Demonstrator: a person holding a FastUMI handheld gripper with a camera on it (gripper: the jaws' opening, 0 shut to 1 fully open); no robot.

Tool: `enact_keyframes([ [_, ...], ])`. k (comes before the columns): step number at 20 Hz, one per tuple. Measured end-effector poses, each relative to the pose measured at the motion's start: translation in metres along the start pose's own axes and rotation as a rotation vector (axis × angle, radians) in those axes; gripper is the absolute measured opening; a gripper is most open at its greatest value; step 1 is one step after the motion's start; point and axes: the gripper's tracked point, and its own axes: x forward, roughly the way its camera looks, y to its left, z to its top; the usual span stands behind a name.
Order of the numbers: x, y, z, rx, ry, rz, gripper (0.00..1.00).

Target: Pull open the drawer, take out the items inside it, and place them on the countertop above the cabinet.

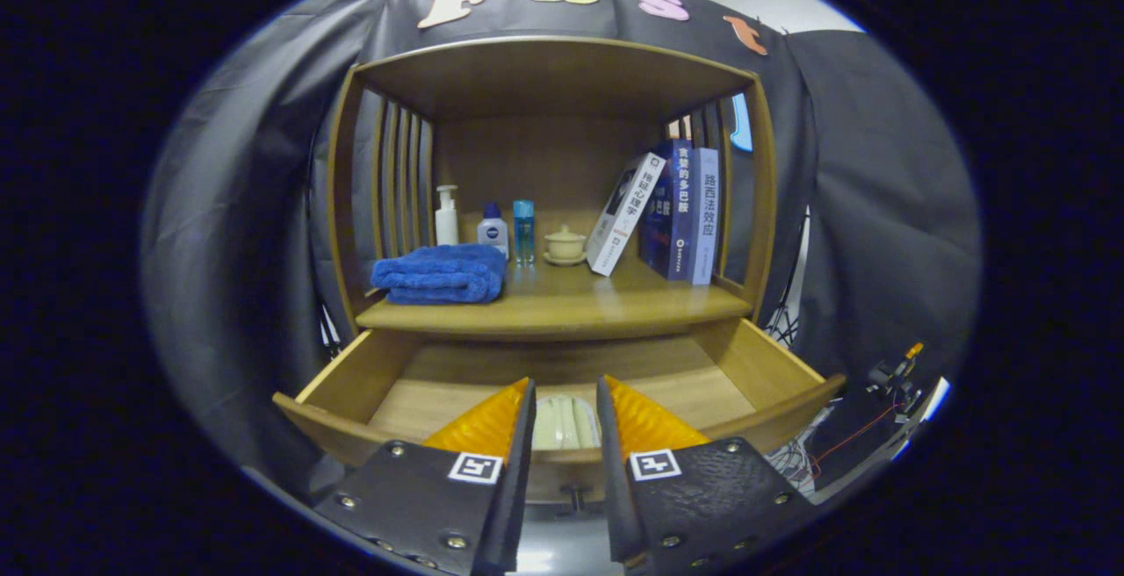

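- The wooden drawer (369, 383) is pulled open below the cabinet's countertop (562, 304).
- A pale, ribbed item (565, 422) lies at the drawer's front edge, between the fingers of the hand-held gripper (565, 409), which stand apart.
- Step in hand, I judge: grasping it; next, close, lift, set on countertop.

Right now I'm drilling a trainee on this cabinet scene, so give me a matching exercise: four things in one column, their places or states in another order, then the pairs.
Things:
1. folded blue towel
2. wooden drawer
3. pale ribbed item
4. white-spined book

Places or states:
A. leaning tilted against the blue books
B. pulled open below the shelf
C. in the drawer, in the gap between the gripper's parted fingers
D. lying at the shelf's front, before the bottles

Pairs: 1-D, 2-B, 3-C, 4-A
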Motion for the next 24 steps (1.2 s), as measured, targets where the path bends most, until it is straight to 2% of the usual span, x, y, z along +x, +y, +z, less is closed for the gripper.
enact_keyframes([
  [2,0.021,0.002,-0.004,0.006,0.077,0.007,0.39],
  [4,0.043,0.013,-0.009,0.05,0.142,0.05,0.39],
  [6,0.06,0.012,-0.015,0.072,0.198,0.048,0.39],
  [14,0.1,0.003,-0.067,0.027,0.467,0.028,0.39],
  [18,0.109,0.008,-0.087,0.025,0.535,0.05,0.39],
  [21,0.112,0.004,-0.108,-0.008,0.615,0.031,0.39],
  [24,0.116,0.003,-0.107,0.011,0.598,0.017,0.39],
])
